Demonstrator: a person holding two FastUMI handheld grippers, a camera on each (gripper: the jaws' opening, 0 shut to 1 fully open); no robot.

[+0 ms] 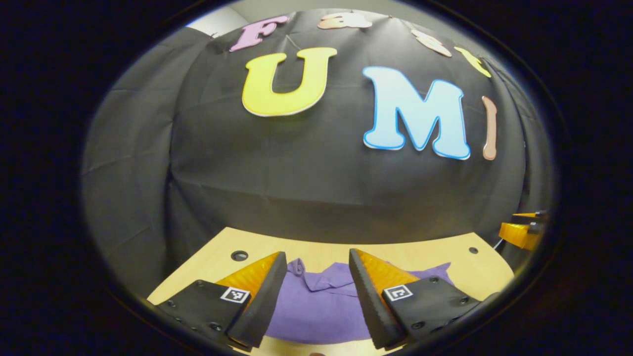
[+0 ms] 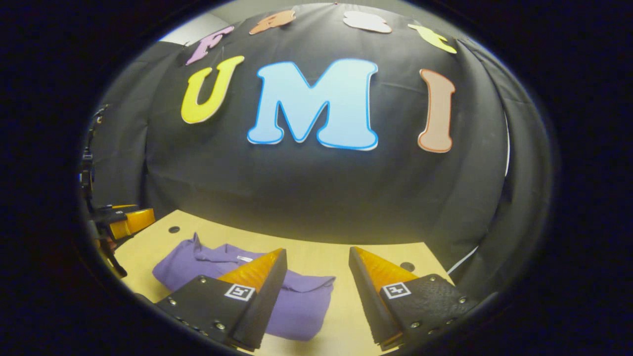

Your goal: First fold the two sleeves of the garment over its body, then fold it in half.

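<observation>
We see the purple cloth garment [image 2: 296,301] lying compactly folded at lower centre on the pale wooden table [image 2: 326,259]; both our left gripper [image 1: 316,296] and right gripper [image 2: 316,296] hover spread, gripping nothing.

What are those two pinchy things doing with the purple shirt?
A person holds two grippers above a wooden table. The purple shirt lies on it, bunched into a compact bundle with its collar showing. It looks already folded, though I cannot be sure. The left gripper hovers over the shirt with its fingers apart, holding nothing. The right gripper is open too, beside the shirt's edge. Neither is touching the cloth right now.
</observation>
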